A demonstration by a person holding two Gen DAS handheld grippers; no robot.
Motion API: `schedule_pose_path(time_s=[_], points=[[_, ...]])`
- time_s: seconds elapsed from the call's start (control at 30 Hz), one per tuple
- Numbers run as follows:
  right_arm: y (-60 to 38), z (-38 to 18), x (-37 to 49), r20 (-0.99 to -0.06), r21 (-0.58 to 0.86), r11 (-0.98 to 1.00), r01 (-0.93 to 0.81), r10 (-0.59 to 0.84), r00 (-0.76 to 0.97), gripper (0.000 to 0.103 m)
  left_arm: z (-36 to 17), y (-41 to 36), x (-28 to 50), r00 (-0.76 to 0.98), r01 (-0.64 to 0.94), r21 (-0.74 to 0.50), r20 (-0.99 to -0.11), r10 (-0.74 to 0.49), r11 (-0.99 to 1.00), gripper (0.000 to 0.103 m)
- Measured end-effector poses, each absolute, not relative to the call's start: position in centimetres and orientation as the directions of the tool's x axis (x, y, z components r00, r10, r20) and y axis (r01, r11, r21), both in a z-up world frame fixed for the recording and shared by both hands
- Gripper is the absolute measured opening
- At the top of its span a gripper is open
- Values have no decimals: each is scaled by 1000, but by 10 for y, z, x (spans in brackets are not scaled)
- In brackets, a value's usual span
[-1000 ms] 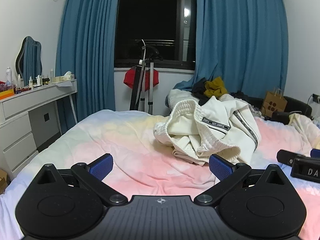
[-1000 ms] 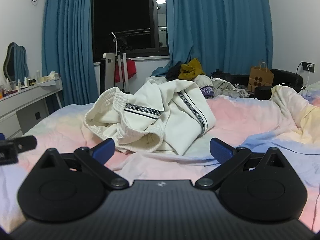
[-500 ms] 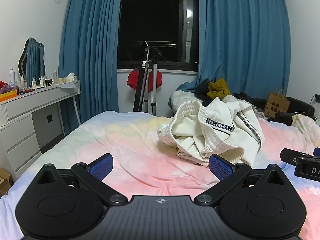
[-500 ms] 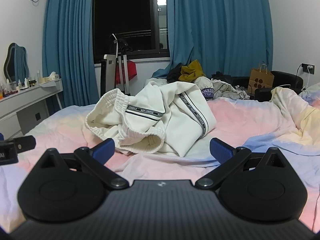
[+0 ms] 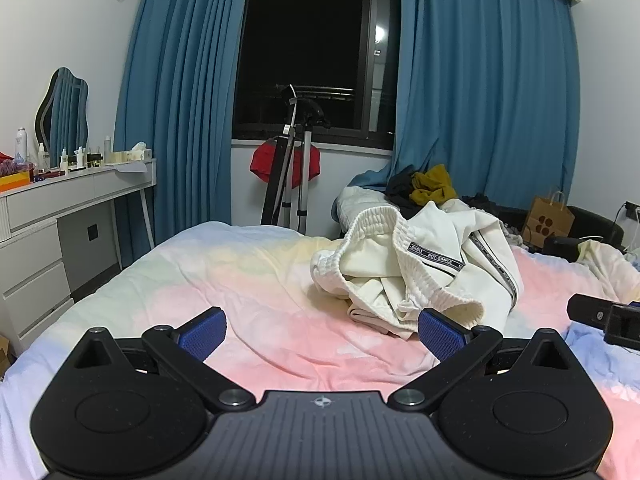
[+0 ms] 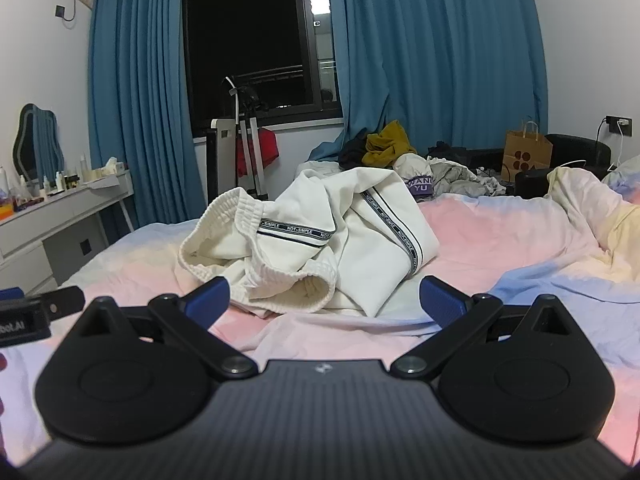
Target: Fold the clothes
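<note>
Both the left gripper (image 5: 320, 330) and right gripper (image 6: 325, 300) are hovering spread and empty before the crumpled cream trousers (image 6: 320, 240) lying mid-bed (image 5: 240, 280); next, probably, they are needing the waistband (image 5: 372, 220), whose far edge is hiding.

- The cream trousers (image 6: 320, 240), crumpled ahead of the right gripper (image 6: 325, 300) between its spread fingers, carry a dark tape printed "NOT-SIMPLE" over and over, once below the waistband and once down a leg seam.
- From the left gripper (image 5: 320, 332) the same tape on the trousers (image 5: 420, 268) reads "SIMPLE NOT-SIMPLE", ahead and to the right.
- A purple band (image 6: 419, 186) on the clothes beyond the trousers shows "WAN" over "YU" (the rest is hidden).
- The other tool's body, at the right gripper's left edge, bears a white label (image 6: 14, 326) ending "bot.AI".
</note>
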State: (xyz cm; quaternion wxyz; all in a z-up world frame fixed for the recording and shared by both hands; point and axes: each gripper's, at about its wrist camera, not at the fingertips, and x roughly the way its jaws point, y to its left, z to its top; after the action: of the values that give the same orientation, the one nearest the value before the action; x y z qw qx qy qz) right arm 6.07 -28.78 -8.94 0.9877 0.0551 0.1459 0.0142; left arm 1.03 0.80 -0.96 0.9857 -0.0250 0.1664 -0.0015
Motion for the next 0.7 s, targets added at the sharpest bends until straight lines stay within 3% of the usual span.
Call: schedule_pose_path(time_s=[0.7], points=[[-291,-89,58,-303,110,994,-19,52,952,103,-18,8,19,928,26,-64,-371,-48,998,103]])
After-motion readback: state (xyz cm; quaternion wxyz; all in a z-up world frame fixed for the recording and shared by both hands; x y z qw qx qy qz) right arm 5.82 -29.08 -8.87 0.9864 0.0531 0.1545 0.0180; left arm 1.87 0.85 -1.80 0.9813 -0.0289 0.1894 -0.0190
